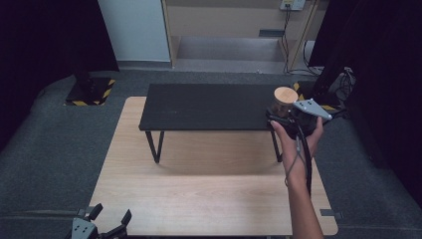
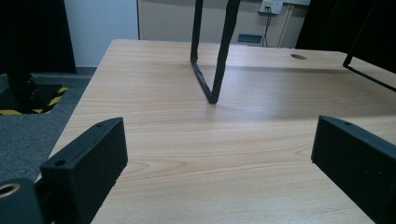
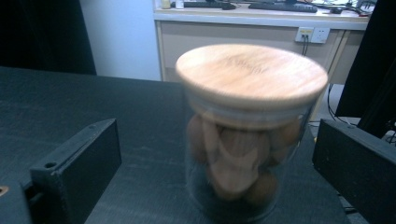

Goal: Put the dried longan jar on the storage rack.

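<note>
Right claw (image 3: pixel 219 172) stands open, its jaws spread to either side of the glass jar (image 3: pixel 247 154) with wooden lid (image 3: pixel 251 74), clear of its wall, the jar upright at the right end of the black shelf (image 1: pixel 209 107) raised above the tabletop (image 1: pixel 209 199).

The jar (image 3: pixel 247 140) was clear glass with a pale wooden lid (image 3: pixel 251 74) (brown pieces inside), standing on a black shelf (image 1: pixel 204 107) above the light wood-grain table (image 1: pixel 199 194).
</note>
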{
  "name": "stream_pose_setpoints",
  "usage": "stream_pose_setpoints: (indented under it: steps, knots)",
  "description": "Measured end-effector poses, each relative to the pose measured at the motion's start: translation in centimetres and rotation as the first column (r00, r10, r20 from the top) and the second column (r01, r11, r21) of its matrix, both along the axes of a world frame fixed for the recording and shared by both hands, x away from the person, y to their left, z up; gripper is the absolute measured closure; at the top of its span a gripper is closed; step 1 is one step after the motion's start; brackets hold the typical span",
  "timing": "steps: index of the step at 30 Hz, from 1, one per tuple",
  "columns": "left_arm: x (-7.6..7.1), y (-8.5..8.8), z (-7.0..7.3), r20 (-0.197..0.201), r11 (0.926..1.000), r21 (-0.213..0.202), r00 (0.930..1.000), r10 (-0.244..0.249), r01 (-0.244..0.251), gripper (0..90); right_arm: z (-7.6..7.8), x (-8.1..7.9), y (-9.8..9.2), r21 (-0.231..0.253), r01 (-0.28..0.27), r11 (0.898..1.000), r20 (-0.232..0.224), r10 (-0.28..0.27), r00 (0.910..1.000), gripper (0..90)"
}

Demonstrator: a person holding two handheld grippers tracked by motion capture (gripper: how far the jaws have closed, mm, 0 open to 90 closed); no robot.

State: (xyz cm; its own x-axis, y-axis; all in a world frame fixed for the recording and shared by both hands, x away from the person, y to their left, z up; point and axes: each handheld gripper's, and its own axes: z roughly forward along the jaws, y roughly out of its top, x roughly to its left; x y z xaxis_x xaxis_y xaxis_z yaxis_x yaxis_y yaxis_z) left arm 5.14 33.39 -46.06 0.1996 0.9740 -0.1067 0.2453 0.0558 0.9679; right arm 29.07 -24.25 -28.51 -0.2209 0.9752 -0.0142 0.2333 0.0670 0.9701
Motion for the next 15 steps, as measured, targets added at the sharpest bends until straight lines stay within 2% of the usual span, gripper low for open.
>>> stream_pose_setpoints:
  steps: [6,11,15]
  knots:
    - [-0.1,0.0,0.1,0.006,1.0,0.001,1.0,0.006,-0.006,2.2,-1.0,-1.6,-0.3,0.013,-0.005,1.0,0.006,0.005,1.0,1.4]
    - [0.0,-0.1,0.1,0.004,1.0,0.005,1.0,0.007,-0.007,2.2,-2.2,-4.0,-0.6,0.03,-0.015,0.999,0.033,0.014,0.9994,1.5]
    - [0.3,-0.1,0.1,-0.002,1.0,0.008,1.0,-0.002,0.002,2.2,-3.6,-5.8,-1.0,0.047,-0.022,0.999,0.037,0.02,0.9991,1.8]
